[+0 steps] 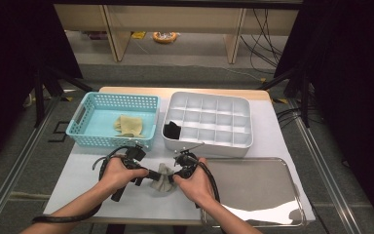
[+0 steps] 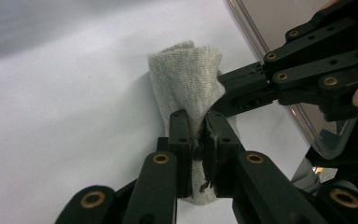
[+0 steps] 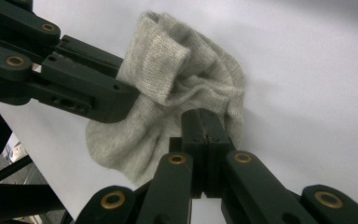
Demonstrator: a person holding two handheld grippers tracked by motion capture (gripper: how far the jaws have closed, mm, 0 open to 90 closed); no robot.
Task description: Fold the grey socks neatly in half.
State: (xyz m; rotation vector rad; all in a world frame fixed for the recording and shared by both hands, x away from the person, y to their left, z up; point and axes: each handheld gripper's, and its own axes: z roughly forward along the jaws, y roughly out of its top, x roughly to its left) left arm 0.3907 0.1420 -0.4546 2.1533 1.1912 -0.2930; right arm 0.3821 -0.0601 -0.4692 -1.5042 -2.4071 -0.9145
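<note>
Two hand-held grippers meet over a small grey knitted sock at the near middle of a white-covered surface. The left gripper comes in from the left and the right gripper from the right, each held in one of the person's hands. In the left gripper view, that gripper's jaws are clamped on a fold of the sock, with cloth pinched between the pads. In the right gripper view, the jaws are pressed together on another edge of the sock, which bunches up between the two grips.

A turquoise basket sits at the far left with a pale yellow cloth lying inside. A white divided organiser tray sits at the far middle, with a dark item in its near-left compartment. A shiny metal tray lies at the near right.

Judging by the double grip, the step in hand looks like folding or rolling the sock. The next move probably calls for keeping both grips firm, turning one end over the other, then carrying the bundle to a free compartment.
</note>
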